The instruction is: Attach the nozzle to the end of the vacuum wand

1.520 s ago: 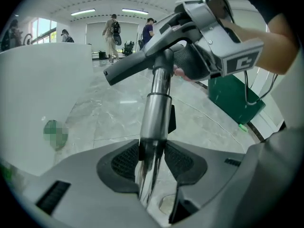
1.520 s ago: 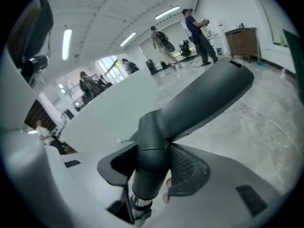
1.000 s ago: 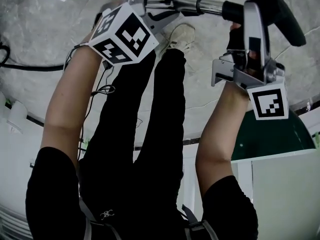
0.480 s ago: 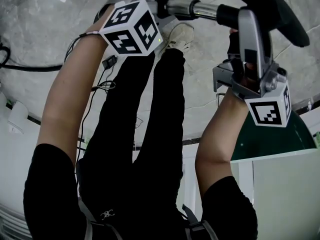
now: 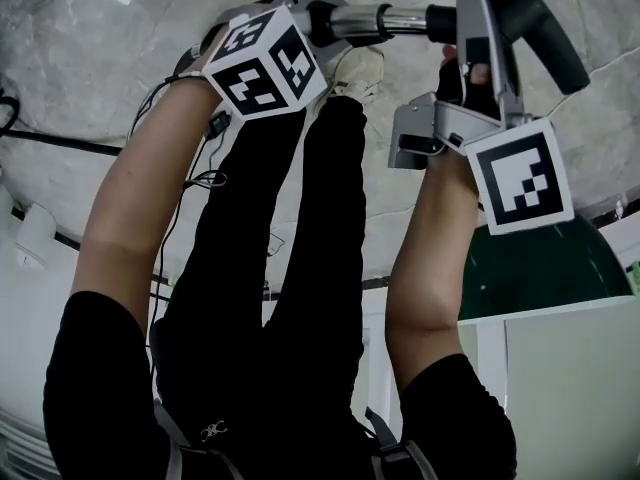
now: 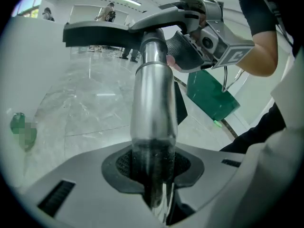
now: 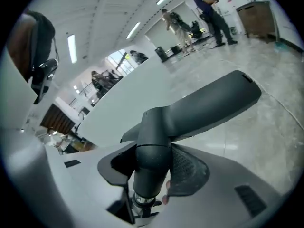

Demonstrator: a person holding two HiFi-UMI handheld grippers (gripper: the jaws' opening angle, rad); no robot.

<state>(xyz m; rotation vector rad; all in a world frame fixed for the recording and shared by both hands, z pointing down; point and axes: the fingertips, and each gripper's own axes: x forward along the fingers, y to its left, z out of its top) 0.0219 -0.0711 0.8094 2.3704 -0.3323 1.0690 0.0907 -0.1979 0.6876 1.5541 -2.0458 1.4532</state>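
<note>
The wand (image 6: 153,99) hangs in the air over the floor, pinched by your left gripper (image 6: 152,169), whose jaws have just been closing on the silver tube. Its far end meets the dark neck of the nozzle (image 7: 209,103), and your right gripper (image 7: 152,170) clamps that neck. I cannot tell whether the joint is seated. Below you lies a grey marbled stone floor (image 5: 80,58) with a black cable (image 5: 60,134) and a green panel (image 5: 540,273). Strip lights (image 7: 72,48) brighten the hall, and people (image 7: 209,11) stand far back.

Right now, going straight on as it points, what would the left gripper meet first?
The left gripper has just closed further on the wand; sliding straight along it, it would likely meet the nozzle neck first, held in the right gripper.
</note>
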